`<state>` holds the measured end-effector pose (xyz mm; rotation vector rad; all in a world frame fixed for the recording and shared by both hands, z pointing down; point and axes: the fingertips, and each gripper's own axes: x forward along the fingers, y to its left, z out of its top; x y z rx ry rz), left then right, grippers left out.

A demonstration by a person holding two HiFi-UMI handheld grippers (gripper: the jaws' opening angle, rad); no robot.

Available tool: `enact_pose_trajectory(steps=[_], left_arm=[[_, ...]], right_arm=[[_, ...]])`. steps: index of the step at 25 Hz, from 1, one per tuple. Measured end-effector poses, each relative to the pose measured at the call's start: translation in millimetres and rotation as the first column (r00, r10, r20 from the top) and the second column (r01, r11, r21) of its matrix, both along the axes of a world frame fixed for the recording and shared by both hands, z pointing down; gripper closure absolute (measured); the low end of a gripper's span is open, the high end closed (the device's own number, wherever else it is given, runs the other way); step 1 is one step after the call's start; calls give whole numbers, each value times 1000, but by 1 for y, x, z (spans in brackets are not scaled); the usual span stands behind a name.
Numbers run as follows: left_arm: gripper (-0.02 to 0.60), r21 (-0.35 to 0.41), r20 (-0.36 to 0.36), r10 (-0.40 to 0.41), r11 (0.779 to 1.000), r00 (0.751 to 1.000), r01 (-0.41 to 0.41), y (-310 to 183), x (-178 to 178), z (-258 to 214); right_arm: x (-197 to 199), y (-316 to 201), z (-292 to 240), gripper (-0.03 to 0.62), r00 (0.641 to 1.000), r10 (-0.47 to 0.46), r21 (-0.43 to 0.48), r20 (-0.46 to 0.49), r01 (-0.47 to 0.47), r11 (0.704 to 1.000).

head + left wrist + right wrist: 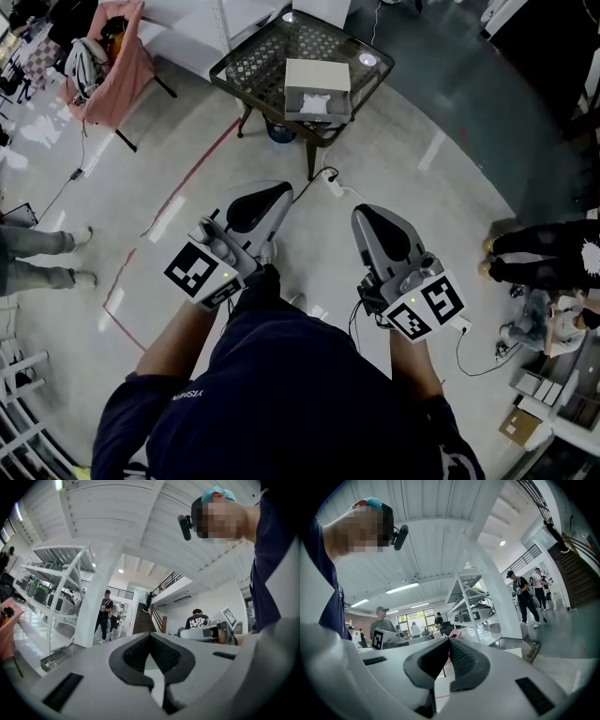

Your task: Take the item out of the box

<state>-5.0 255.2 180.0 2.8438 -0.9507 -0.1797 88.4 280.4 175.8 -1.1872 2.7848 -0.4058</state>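
An open cardboard box [317, 86] stands on a small dark table [246, 67] with a lattice top, at the far middle of the head view. Something white [314, 103] shows at the box's near side. Both grippers are held close to the person's body, well short of the table. My left gripper [281, 190] points up and forward with its jaws shut and nothing in them; its black pads [161, 654] meet at the tip. My right gripper [362, 215] is also shut and empty, its pads [461, 657] touching. The table [520, 644] shows beyond the right jaws.
A stand draped in pink cloth [111, 58] is at the far left. A power strip with cable [334, 184] lies on the floor below the table, beside a red tape line [192, 167]. People stand at the left [42, 255] and right [548, 253]. Small boxes [520, 427] lie at the lower right.
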Motion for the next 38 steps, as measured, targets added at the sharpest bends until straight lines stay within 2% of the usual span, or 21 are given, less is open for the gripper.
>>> enact_pose_trajectory(steps=[10, 18, 26, 32, 38], left_arm=[[575, -46, 10, 45, 998, 999, -44, -126, -39, 22], [575, -61, 15, 90, 994, 996, -89, -199, -55, 36], [575, -82, 23, 103, 992, 994, -101, -242, -49, 53], [575, -123, 32, 80, 989, 996, -76, -277, -43, 75], [575, -181, 59, 41, 983, 997, -30, -313, -19, 104]], right_arm=[[-39, -122, 16, 571, 998, 55, -40, -15, -56, 998], [-51, -194, 27, 569, 992, 118, -53, -51, -121, 991], [-51, -241, 46, 570, 990, 120, -86, -69, -126, 988], [-48, -288, 66, 570, 992, 92, -109, -86, -101, 989], [-30, -342, 100, 569, 994, 33, -156, -108, -50, 986]])
